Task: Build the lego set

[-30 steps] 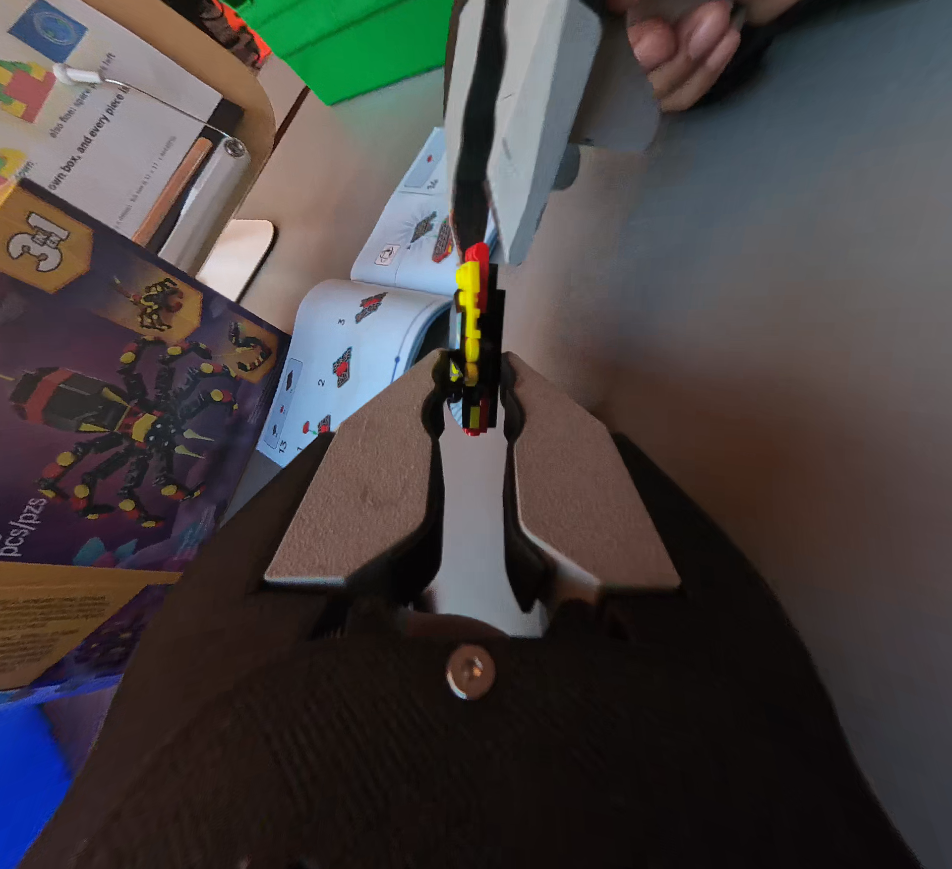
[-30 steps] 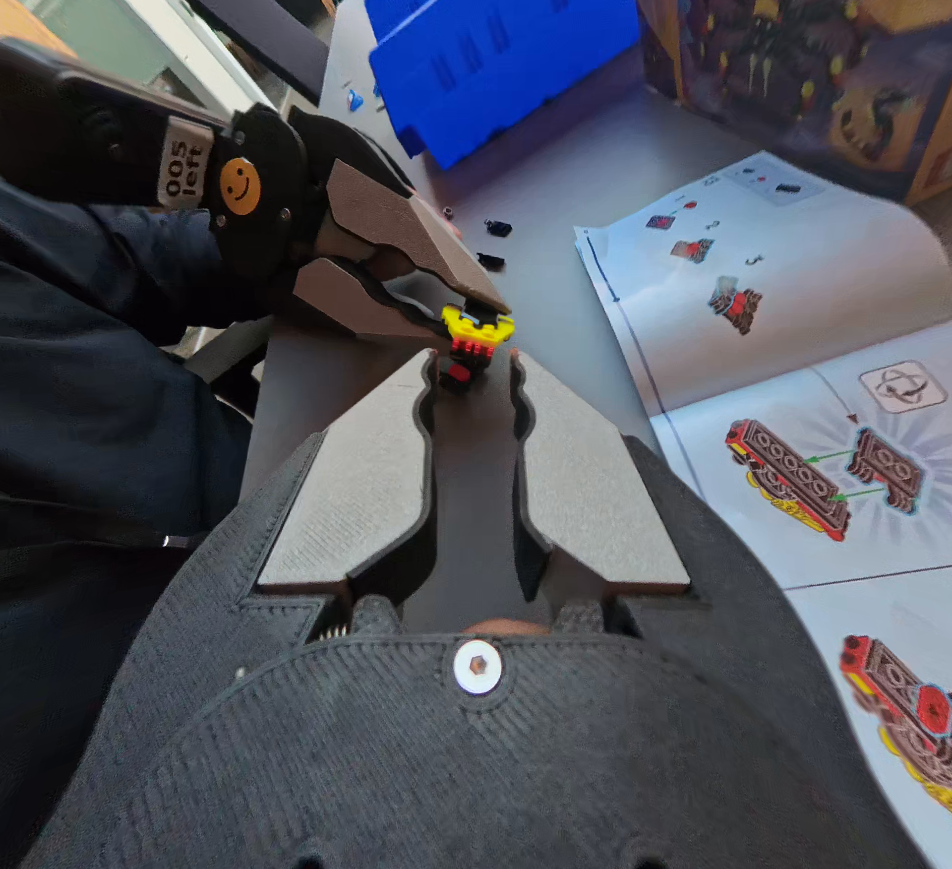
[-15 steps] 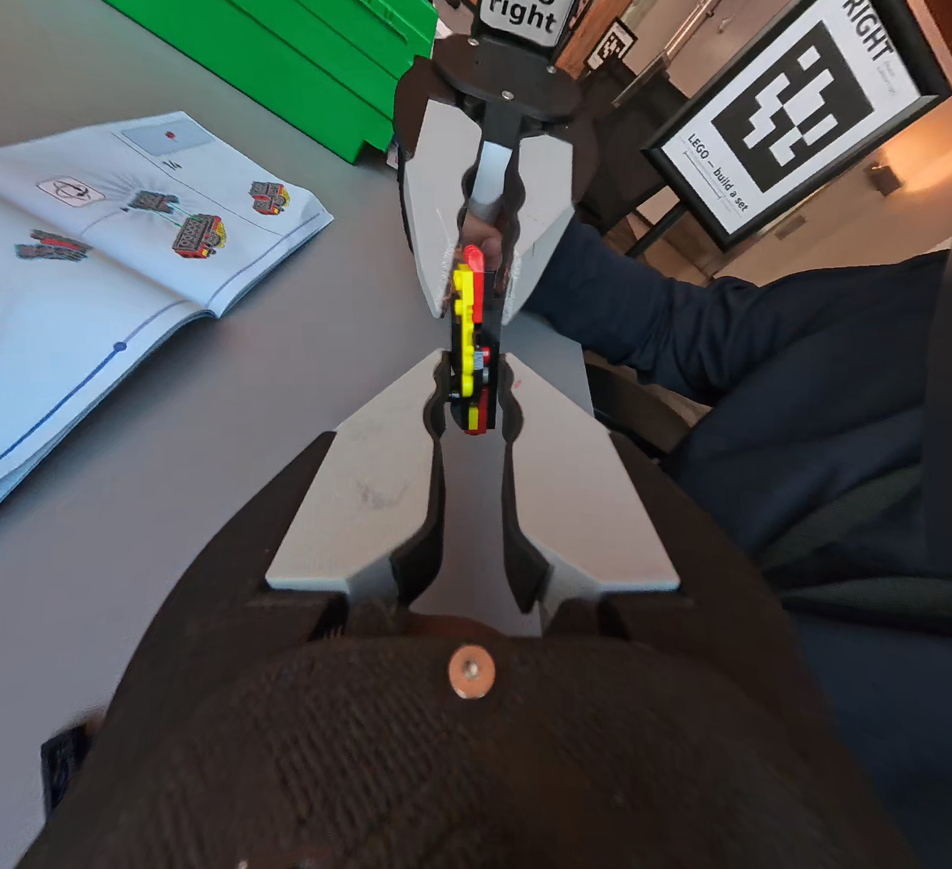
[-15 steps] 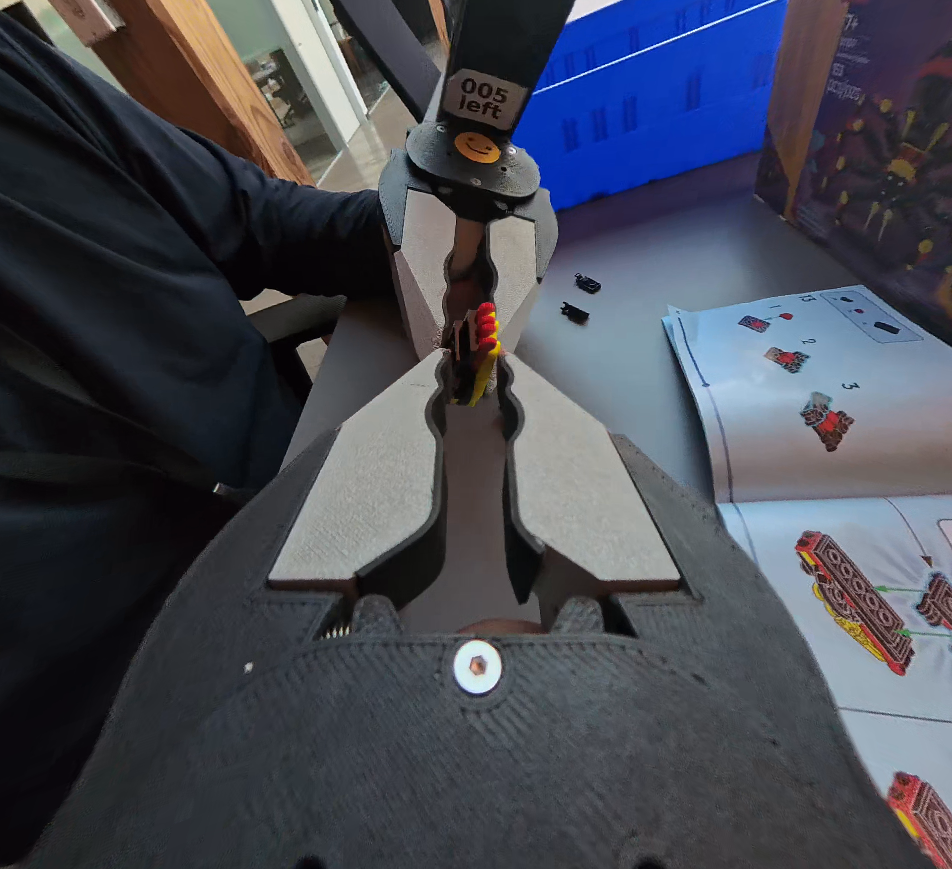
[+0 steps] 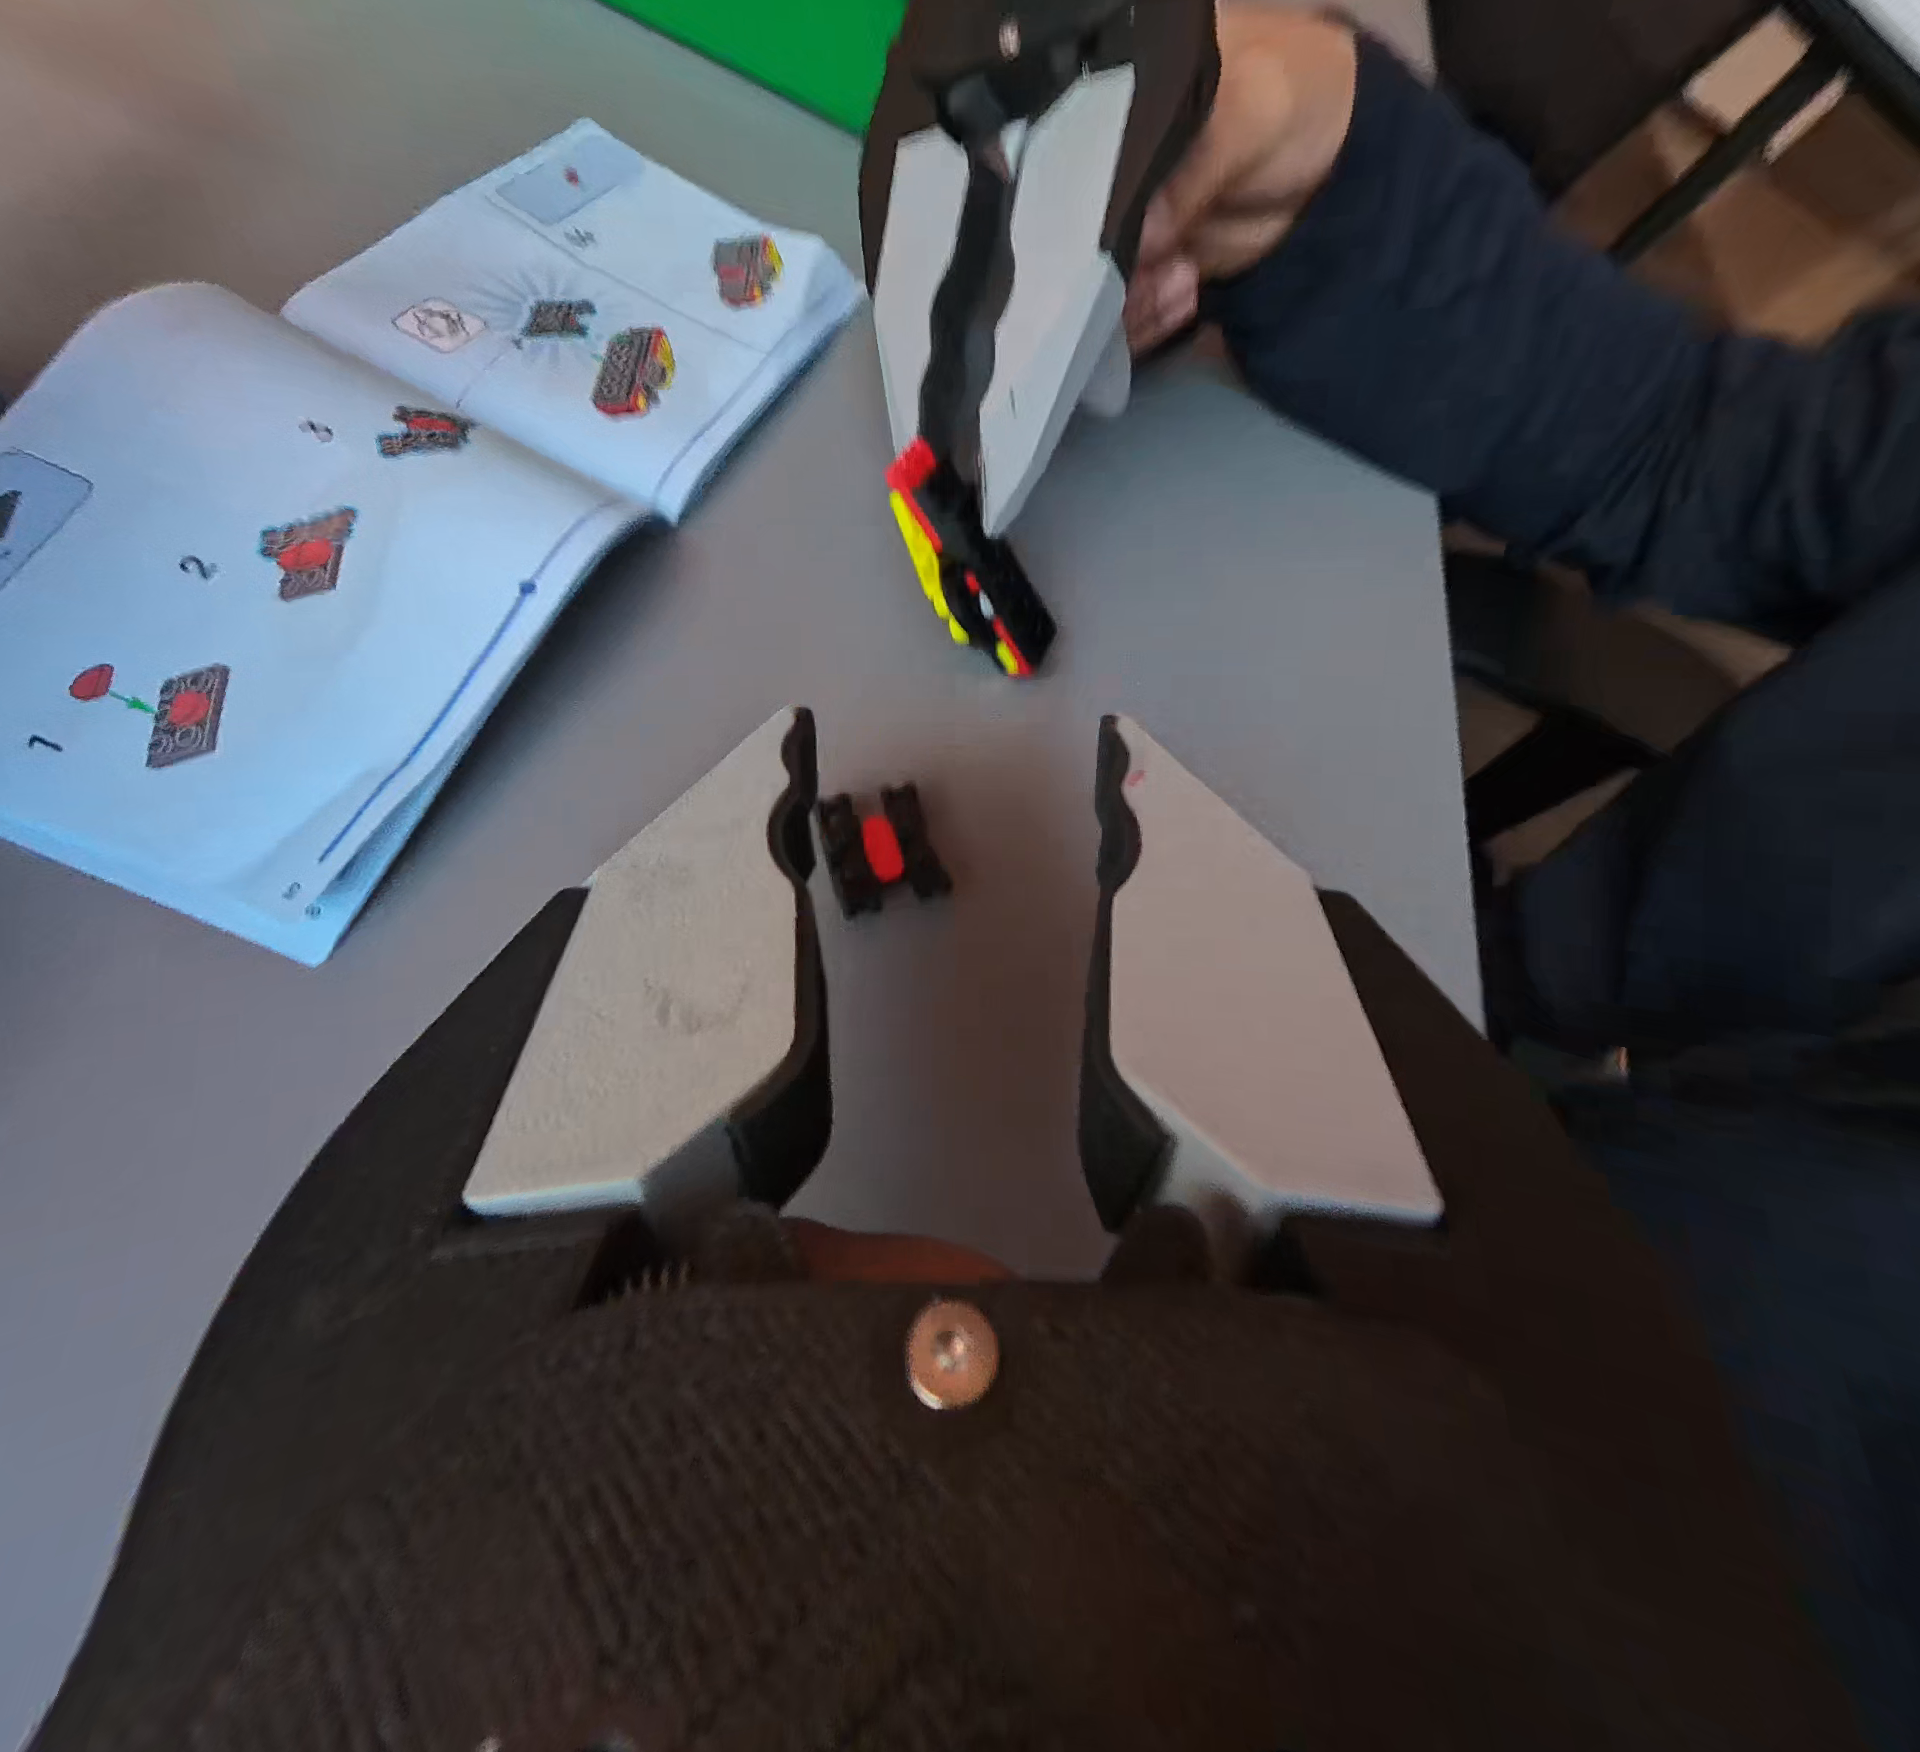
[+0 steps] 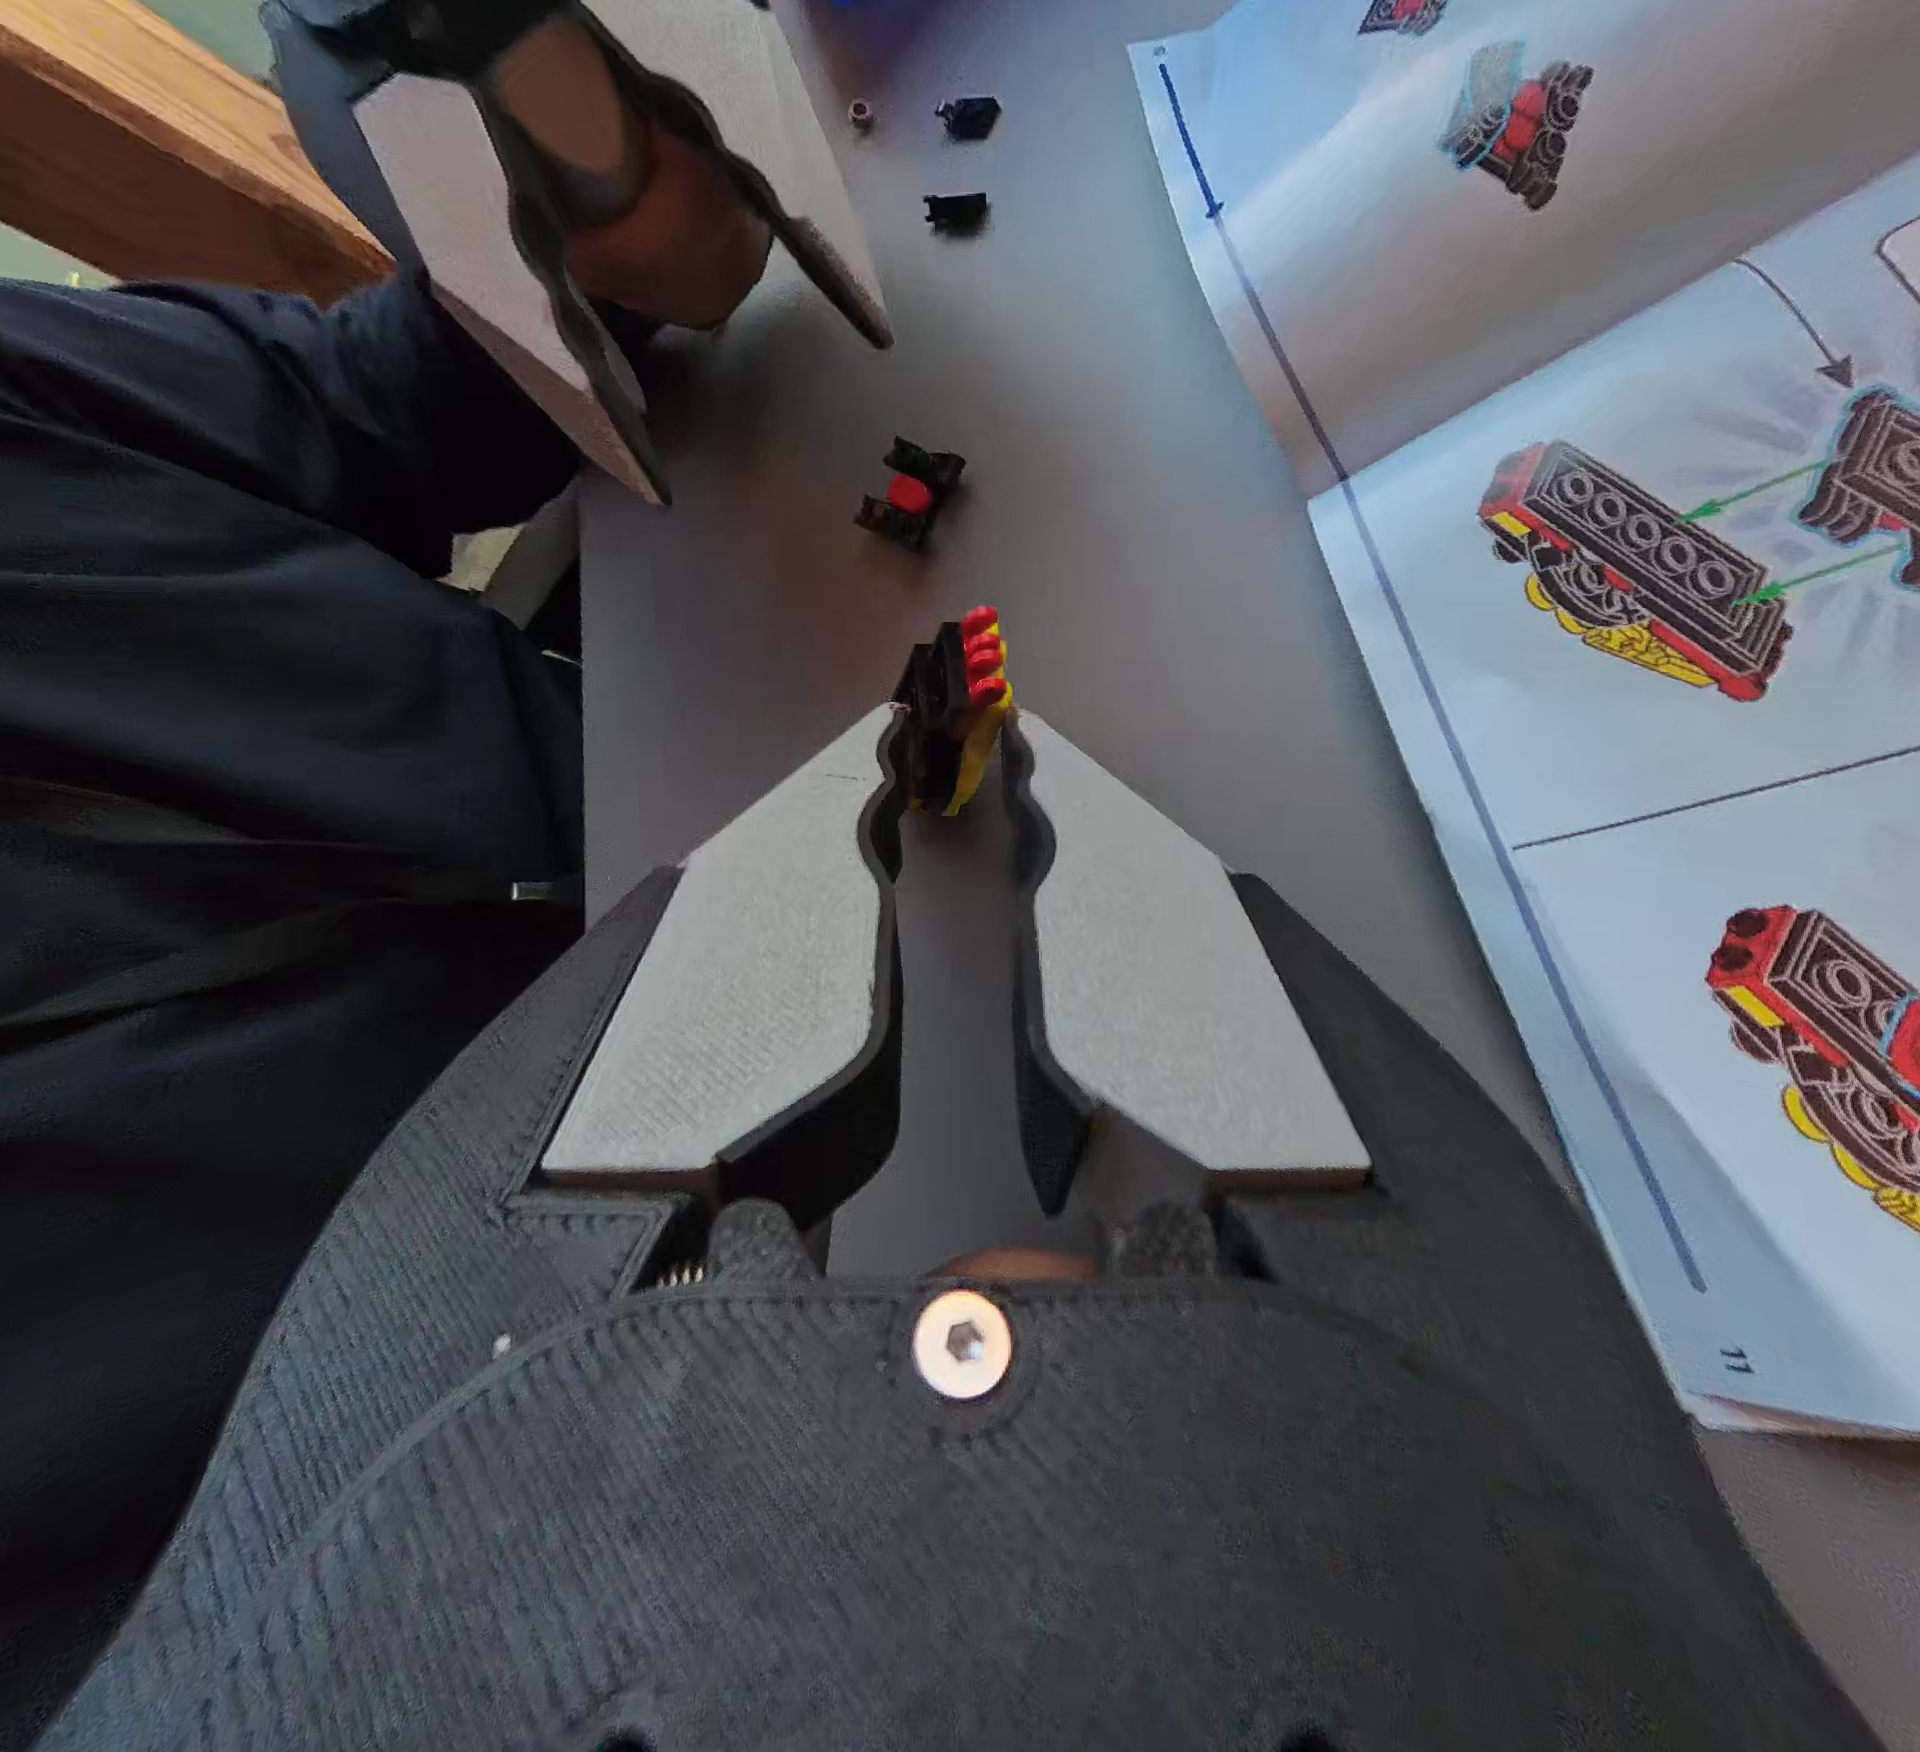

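On the grey table (image 5: 1195, 559), the open instruction booklet (image 5: 312, 559) lies to the left, there for reference. My right gripper (image 6: 951, 726) is clamped on the long black, red and yellow build (image 6: 951, 715), holding it clear of the table, ready, I judge, for the next part. My left gripper (image 5: 951, 731) hangs with jaws spread wide and empty over the small black-and-red piece (image 5: 881, 850), which sits on the table between its fingers, likely the next pick-up.
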Demonstrator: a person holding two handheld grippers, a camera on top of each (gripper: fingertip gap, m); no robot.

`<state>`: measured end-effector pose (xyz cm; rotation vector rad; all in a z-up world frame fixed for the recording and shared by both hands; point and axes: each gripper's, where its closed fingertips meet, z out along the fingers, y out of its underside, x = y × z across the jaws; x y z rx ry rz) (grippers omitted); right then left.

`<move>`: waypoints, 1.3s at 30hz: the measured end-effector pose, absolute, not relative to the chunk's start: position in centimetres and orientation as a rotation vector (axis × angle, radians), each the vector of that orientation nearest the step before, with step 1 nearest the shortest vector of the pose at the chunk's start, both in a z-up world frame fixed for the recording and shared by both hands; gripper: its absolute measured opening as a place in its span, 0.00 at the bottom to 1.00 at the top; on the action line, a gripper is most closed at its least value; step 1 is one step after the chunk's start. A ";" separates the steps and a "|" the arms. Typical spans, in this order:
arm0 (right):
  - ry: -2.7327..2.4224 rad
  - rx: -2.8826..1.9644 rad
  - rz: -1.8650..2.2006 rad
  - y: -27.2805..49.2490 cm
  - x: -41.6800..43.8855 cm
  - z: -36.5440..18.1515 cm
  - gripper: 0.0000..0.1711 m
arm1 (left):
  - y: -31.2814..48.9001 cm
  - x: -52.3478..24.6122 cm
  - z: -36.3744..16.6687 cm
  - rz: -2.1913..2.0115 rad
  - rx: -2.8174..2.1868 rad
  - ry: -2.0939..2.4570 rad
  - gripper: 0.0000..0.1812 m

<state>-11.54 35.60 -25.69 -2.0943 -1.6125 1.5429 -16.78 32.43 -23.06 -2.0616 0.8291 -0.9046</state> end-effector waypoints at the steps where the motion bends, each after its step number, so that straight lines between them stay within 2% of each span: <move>1: -1.614 -2.092 1.536 35.6 -11.6 -25.7 0.08 | 32.0 -17.1 -23.7 -0.869 -2.089 0.883 0.30; 2: -1.616 -2.095 1.523 35.7 -11.6 -25.8 0.08 | 31.7 -17.5 -24.3 -0.832 -2.108 0.914 0.30; 5: -1.623 -2.103 1.446 36.3 -11.5 -26.3 0.10 | 31.9 -18.1 -25.0 -0.744 -2.126 0.942 0.23; 14: -1.692 -2.124 1.369 35.9 -10.8 -27.1 0.14 | 31.5 -18.2 -26.8 -0.670 -2.183 0.990 0.25; 24: -1.501 -2.000 1.348 38.9 -11.1 -24.2 0.16 | 32.2 -18.5 -27.6 -0.559 -2.203 0.968 0.24; 31: -1.434 -1.903 1.281 40.3 -11.5 -22.8 0.15 | 32.9 -18.5 -27.9 -0.430 -2.163 0.993 0.17; 36: -1.354 -1.878 1.310 41.2 -11.3 -21.7 0.14 | 32.6 -18.0 -27.9 -0.442 -2.158 1.013 0.24; 39: -1.314 -1.863 1.295 41.8 -11.2 -21.2 0.14 | 32.4 -17.9 -27.9 -0.447 -2.151 1.024 0.21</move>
